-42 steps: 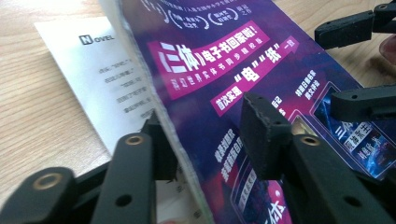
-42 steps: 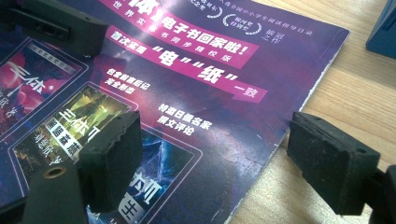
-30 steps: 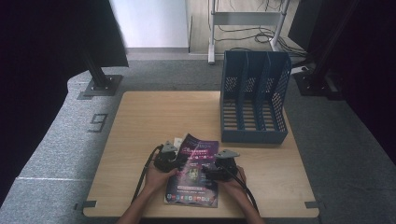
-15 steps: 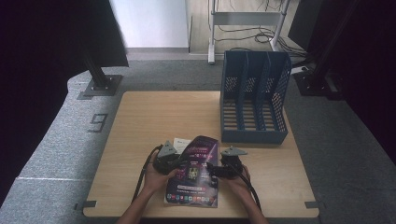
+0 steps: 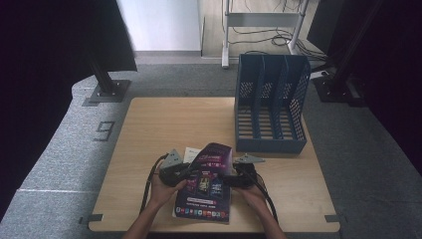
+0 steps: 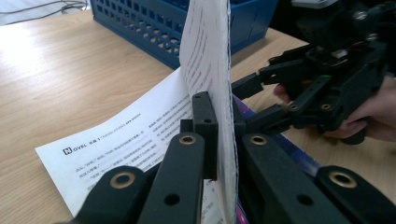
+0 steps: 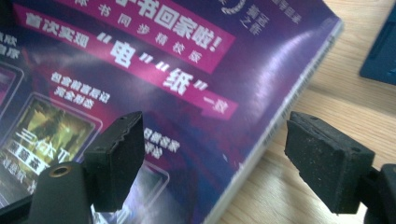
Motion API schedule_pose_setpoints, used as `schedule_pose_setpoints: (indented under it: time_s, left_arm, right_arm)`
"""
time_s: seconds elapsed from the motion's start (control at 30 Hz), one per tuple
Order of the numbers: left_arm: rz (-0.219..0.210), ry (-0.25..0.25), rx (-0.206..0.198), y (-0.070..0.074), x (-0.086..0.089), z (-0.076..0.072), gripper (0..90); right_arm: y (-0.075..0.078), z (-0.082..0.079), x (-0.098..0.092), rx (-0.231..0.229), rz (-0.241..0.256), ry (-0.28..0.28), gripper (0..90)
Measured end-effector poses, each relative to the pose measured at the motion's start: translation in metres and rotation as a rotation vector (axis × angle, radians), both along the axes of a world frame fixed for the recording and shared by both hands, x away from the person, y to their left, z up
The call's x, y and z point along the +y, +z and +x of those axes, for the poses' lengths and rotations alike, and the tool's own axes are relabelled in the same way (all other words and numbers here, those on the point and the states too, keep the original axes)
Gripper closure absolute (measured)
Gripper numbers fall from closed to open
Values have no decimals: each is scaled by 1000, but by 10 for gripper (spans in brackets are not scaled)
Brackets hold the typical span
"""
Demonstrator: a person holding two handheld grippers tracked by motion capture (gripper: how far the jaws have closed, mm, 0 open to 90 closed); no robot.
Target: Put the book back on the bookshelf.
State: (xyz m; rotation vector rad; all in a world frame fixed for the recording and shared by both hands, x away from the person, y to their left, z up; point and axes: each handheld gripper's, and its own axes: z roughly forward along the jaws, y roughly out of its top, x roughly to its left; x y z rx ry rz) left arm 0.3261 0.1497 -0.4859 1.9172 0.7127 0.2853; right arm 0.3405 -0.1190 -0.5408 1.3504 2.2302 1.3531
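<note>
A purple magazine lies at the table's near edge, its far part curled up off the wood. My left gripper is shut on the magazine's left edge; in the left gripper view the clamped pages stand upright between the jaws. My right gripper is at the magazine's right side and stands open. Its pads straddle the cover's edge without touching it. The left gripper view also has that open gripper beyond the pages.
A blue file organiser with three slots stands at the back right of the wooden table. A white printed sheet lies flat under the magazine's left side. A person's hands hold both grippers at the near edge.
The magazine's far part has risen and curled up further in my left gripper. My right gripper has edged in closer to its right side.
</note>
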Motion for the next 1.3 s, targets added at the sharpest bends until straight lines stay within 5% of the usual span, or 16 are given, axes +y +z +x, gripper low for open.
schedule_pose_setpoints:
  time_s: [0.23, 0.67, 0.93, 1.3]
  left_arm:
    - [-1, -10, 0, 0, 0, -1, 890]
    - [1, -13, 47, -7, 6, 6, 888]
    - [55, 33, 126, -29, 9, 19, 888]
    - [161, 70, 136, -44, 2, 24, 887]
  right_arm:
    - [-4, 8, -1, 30, 46, 1, 191]
    - [-4, 9, 3, 41, 36, -19, 210]
    - [-1, 6, 7, 22, 10, -24, 223]
    - [-1, 9, 12, 5, -9, 2, 288]
